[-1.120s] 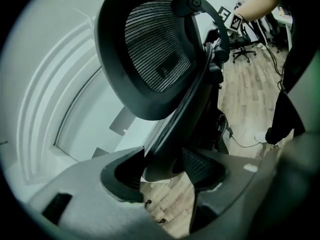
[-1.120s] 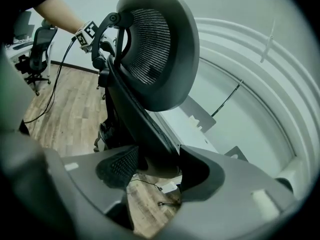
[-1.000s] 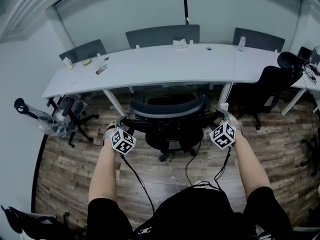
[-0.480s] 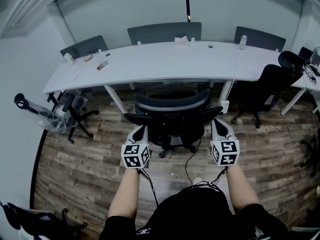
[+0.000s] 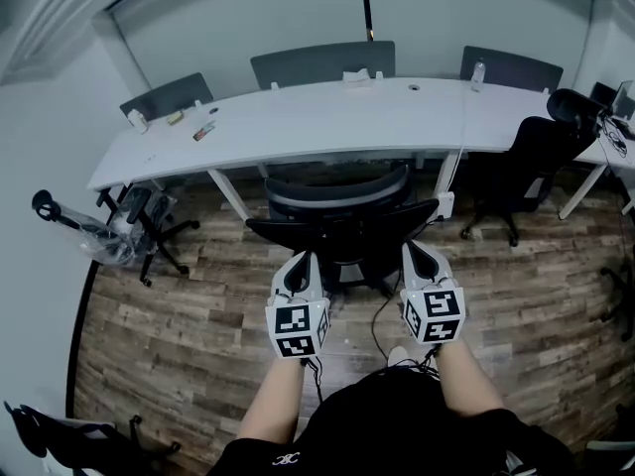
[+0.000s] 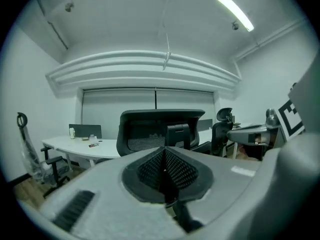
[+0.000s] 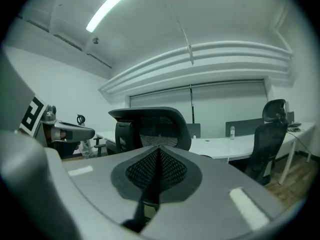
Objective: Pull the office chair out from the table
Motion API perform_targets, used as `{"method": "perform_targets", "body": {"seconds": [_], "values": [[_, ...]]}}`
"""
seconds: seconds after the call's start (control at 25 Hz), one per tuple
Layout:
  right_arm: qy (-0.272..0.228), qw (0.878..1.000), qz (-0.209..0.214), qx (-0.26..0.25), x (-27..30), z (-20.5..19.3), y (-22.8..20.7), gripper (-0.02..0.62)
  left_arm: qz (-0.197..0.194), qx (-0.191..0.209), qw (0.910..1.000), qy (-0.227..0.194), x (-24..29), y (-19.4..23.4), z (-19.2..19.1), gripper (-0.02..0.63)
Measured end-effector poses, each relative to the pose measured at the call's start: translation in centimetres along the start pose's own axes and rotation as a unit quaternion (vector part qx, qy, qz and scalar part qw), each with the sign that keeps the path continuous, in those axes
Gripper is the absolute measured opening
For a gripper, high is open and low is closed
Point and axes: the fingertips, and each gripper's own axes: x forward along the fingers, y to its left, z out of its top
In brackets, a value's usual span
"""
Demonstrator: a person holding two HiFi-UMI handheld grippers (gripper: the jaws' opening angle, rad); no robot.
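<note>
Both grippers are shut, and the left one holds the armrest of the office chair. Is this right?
No. The left gripper holds nothing: the left gripper view shows its fingers closed on each other, with the office chair free ahead. The rest is right.

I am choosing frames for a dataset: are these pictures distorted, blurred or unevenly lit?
Head view: strong fisheye, the table bows into an arc; light is even, no hard shadows. Left gripper view: black corners, a ceiling lamp glares, the shut left tongs look slightly soft, the office chair sharper. Right gripper view: the same, with a second lamp and the right tongs.
</note>
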Motion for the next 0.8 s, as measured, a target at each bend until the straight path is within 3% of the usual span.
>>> {"method": "perform_targets", "body": {"seconds": [0.16, 0.56, 0.8], "values": [[0.003, 1.000, -0.001, 0.006, -0.8, -0.3, -0.1, 0.006, -0.008, -0.012, 0.9999, 0.000, -0.3, -0.8, 0.2, 0.005], [0.008, 1.000, 0.006, -0.008, -2.2, -0.8, 1.4, 0.006, -0.008, 0.009, 0.9999, 0.007, -1.6, -1.5, -0.6, 0.005], [0.007, 1.000, 0.004, -0.016, -2.3, -0.8, 1.9, 0.006, -0.026, -0.031, 0.9992, 0.006, -1.9, -1.2, -0.6, 0.005]]}}
